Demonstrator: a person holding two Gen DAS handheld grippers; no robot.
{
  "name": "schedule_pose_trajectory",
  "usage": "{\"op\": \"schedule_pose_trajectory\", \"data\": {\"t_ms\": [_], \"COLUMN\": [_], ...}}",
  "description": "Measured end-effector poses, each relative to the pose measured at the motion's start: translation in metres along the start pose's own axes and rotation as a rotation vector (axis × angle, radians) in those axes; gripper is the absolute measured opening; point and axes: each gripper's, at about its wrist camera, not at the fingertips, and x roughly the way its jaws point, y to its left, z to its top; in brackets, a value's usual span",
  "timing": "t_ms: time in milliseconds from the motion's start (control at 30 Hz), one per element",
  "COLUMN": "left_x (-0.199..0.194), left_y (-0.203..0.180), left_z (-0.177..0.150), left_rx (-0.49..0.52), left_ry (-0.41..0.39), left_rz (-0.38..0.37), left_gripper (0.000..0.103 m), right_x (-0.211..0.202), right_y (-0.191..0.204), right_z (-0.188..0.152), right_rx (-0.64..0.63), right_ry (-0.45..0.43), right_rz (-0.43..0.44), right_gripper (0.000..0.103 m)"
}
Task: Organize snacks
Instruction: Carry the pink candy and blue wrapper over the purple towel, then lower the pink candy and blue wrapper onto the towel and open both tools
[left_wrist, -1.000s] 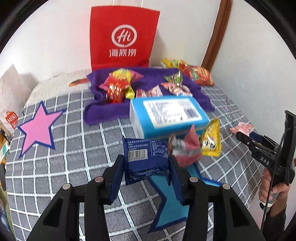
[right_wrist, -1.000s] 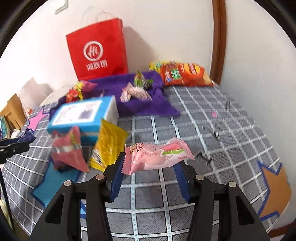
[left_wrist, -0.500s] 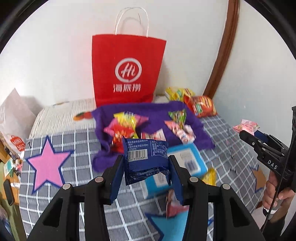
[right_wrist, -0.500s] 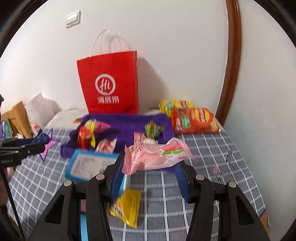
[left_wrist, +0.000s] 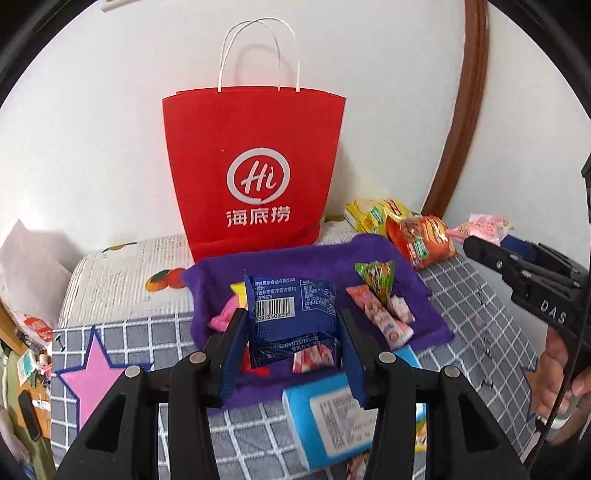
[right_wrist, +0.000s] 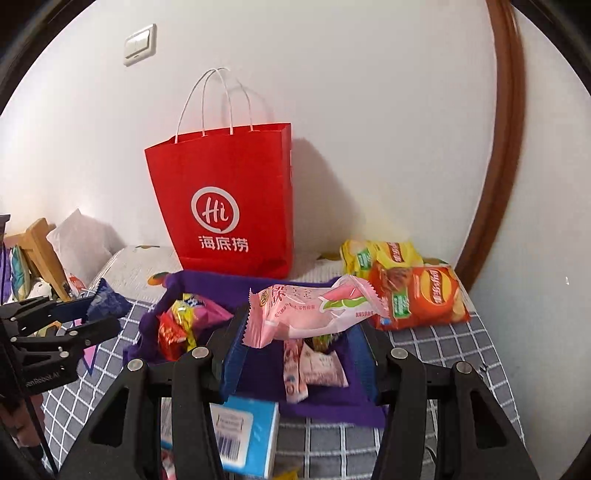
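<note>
My left gripper is shut on a dark blue snack packet and holds it in the air over the purple cloth. My right gripper is shut on a pink snack packet, also held above the cloth. Several small wrapped snacks lie on the cloth. The right gripper with its pink packet shows at the right of the left wrist view. The left gripper with the blue packet shows at the left of the right wrist view.
A red paper bag stands upright against the wall behind the cloth. Yellow and orange chip bags lie at the back right. A light blue box lies in front of the cloth on the checked cover.
Both grippers have risen and moved forward toward the purple cloth and red bag, each still holding its packet. The blue box now lies below and close in front.
</note>
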Motion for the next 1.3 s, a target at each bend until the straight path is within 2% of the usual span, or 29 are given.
{"op": "schedule_pose_trajectory", "data": {"t_ms": [300,400,467,567,900,1100,1300], "left_x": [0.023,0.030,0.040,0.049,0.070,0.068,0.064], "left_y": [0.007,0.011,0.015,0.020,0.028,0.035,0.036], "left_z": [0.025,0.024,0.022,0.021,0.017,0.018,0.019], "left_rx": [-0.026,-0.013,-0.015,-0.028,-0.044,-0.067,-0.068], "left_ry": [-0.015,-0.020,0.008,0.030,0.077,0.071,0.059], "left_rz": [-0.021,0.011,0.037,0.026,0.066,0.072,0.081], "left_gripper": [0.045,0.045,0.045,0.045,0.045,0.046,0.046], "right_x": [0.038,0.055,0.067,0.082,0.119,0.141,0.151], "right_y": [0.014,0.020,0.022,0.019,0.014,0.013,0.023], "right_z": [0.028,0.034,0.035,0.032,0.016,0.005,-0.003], "right_rx": [-0.032,-0.050,-0.067,-0.068,-0.100,-0.108,-0.145], "right_ry": [-0.006,0.023,0.044,0.063,0.162,0.269,0.317], "right_rz": [0.027,0.028,0.028,0.046,0.126,0.150,0.162], "right_gripper": [0.051,0.051,0.051,0.051,0.051,0.051,0.051]}}
